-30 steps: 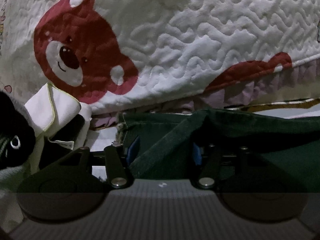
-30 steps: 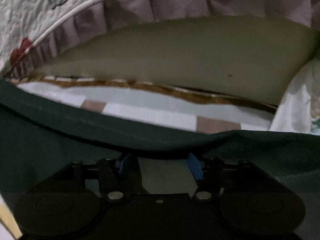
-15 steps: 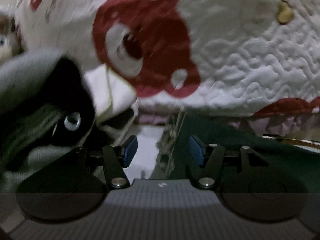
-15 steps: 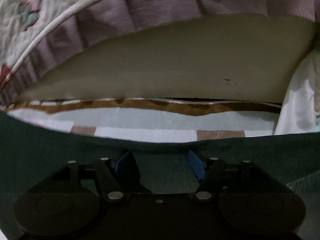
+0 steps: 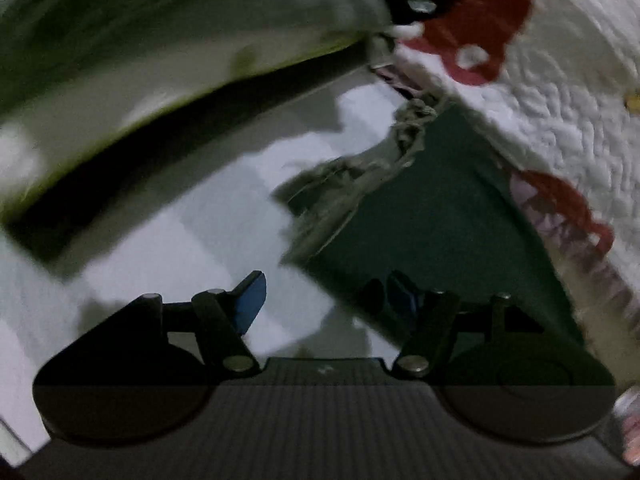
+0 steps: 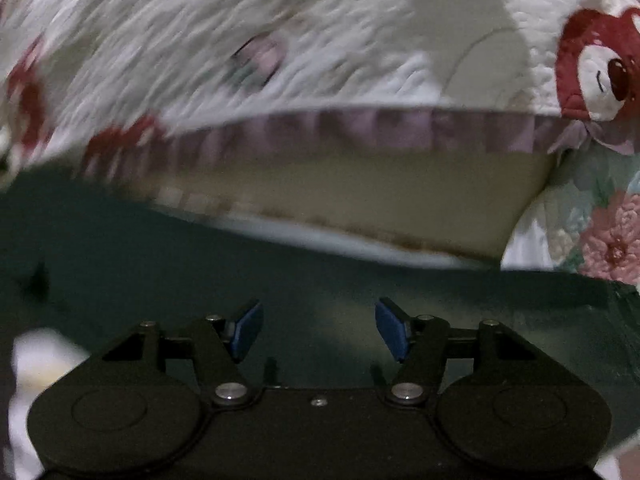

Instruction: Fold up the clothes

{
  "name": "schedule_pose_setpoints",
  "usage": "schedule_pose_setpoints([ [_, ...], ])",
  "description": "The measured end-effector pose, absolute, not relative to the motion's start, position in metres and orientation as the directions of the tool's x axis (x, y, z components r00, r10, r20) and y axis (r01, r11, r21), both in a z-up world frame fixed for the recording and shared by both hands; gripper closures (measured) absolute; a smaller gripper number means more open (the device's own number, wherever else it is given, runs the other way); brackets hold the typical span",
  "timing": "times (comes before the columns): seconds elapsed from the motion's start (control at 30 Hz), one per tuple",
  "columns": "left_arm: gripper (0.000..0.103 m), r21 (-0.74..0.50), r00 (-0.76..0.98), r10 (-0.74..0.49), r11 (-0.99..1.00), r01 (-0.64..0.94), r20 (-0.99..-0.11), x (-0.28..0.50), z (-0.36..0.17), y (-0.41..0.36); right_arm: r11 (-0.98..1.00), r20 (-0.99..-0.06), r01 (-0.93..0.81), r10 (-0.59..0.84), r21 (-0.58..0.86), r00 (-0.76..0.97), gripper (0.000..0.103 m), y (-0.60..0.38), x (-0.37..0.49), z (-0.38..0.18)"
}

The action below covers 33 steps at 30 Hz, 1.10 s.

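Note:
A dark green garment [image 5: 436, 208] lies on a pale checked sheet [image 5: 192, 240], its gathered, lighter edge [image 5: 360, 176] pointing up and left. My left gripper [image 5: 326, 300] hovers at that garment's near corner. Its jaws are opening and nothing is between them; the right blue pad [image 5: 402, 294] hangs over the green cloth, the left pad over the sheet. In the right wrist view the same green garment [image 6: 280, 272] spreads flat under my right gripper [image 6: 320, 330]. Those jaws stand wide, closing slightly, and grip nothing. Both views are blurred.
A white quilt with red bears [image 5: 560, 92] bunches along the garment's far side, with a lilac frill [image 6: 360, 128] at its edge. Grey and white clothes [image 5: 160, 40] are heaped at the upper left. A floral cloth [image 6: 600, 232] sits at the right.
The left gripper let the green fold go, opened wider, rolled and swung sideways off the garment's corner. The right gripper swung away from the garment's far edge, which now lies flat.

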<state>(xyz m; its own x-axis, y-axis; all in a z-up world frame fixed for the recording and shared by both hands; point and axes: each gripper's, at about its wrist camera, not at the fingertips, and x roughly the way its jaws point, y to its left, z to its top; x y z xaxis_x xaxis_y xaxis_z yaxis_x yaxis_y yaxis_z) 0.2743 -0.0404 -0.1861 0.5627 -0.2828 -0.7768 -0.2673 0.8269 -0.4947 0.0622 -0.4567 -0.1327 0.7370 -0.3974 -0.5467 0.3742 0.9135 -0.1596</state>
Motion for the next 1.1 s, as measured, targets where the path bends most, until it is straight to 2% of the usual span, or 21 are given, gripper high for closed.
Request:
schedule_pose_setpoints([
  [0.1, 0.036, -0.551, 0.558, -0.337, 0.788, -0.274, -0.759, 0.275, -0.196, -0.037, 0.905, -0.582, 0.38, -0.416, -0.191, 0.698, 0.036, -0.446, 0.034, -0.136],
  [0.2, 0.032, -0.554, 0.566, -0.344, 0.794, -0.251, -0.749, 0.281, -0.197, -0.046, 0.89, -0.594, 0.416, -0.441, -0.188, 0.673, 0.036, -0.444, 0.015, -0.134],
  [0.3, 0.032, -0.615, 0.588, -0.4, 0.758, -0.219, -0.703, 0.295, -0.202, -0.057, 0.872, -0.592, 0.45, -0.468, -0.191, 0.656, 0.036, -0.444, 0.008, -0.133],
  [0.37, 0.042, -0.596, 0.605, -0.383, 0.779, -0.195, -0.698, 0.3, -0.203, -0.068, 0.873, -0.6, 0.46, -0.457, -0.163, 0.656, 0.036, -0.442, 0.008, -0.135],
  [0.4, 0.076, -0.554, 0.618, -0.344, 0.812, -0.182, -0.707, 0.299, -0.201, -0.074, 0.875, -0.605, 0.462, -0.449, -0.147, 0.658, 0.036, -0.441, 0.009, -0.136],
  [0.43, 0.086, -0.482, 0.627, -0.295, 0.863, -0.149, -0.722, 0.299, -0.196, -0.082, 0.876, -0.609, 0.464, -0.443, -0.135, 0.658, 0.036, -0.44, 0.01, -0.138],
  [0.5, 0.09, -0.367, 0.667, -0.227, 0.927, -0.075, -0.71, 0.294, -0.184, -0.095, 0.878, -0.618, 0.464, -0.432, -0.12, 0.657, 0.036, -0.437, 0.015, -0.141],
  [0.6, 0.093, -0.298, 0.731, -0.198, 0.955, -0.008, -0.653, 0.286, -0.168, -0.106, 0.883, -0.629, 0.457, -0.415, -0.105, 0.658, 0.036, -0.433, 0.021, -0.147],
  [0.87, 0.095, -0.282, 0.81, -0.214, 0.957, 0.062, -0.546, 0.286, -0.138, -0.093, 0.869, -0.649, 0.494, -0.393, -0.031, 0.651, 0.036, -0.436, 0.008, -0.158],
  [0.93, 0.095, -0.274, 0.781, -0.185, 0.962, 0.019, -0.596, 0.29, -0.153, -0.088, 0.846, -0.655, 0.533, -0.4, 0.004, 0.641, 0.036, -0.442, 0.0, -0.159],
  [1.03, 0.095, -0.338, 0.695, -0.185, 0.937, -0.089, -0.695, 0.305, -0.186, -0.072, 0.806, -0.664, 0.59, -0.414, 0.052, 0.623, 0.036, -0.452, -0.012, -0.161],
  [1.1, 0.095, -0.327, 0.683, -0.179, 0.94, -0.092, -0.708, 0.311, -0.193, -0.074, 0.765, -0.672, 0.64, -0.437, 0.073, 0.598, 0.036, -0.461, -0.021, -0.164],
])
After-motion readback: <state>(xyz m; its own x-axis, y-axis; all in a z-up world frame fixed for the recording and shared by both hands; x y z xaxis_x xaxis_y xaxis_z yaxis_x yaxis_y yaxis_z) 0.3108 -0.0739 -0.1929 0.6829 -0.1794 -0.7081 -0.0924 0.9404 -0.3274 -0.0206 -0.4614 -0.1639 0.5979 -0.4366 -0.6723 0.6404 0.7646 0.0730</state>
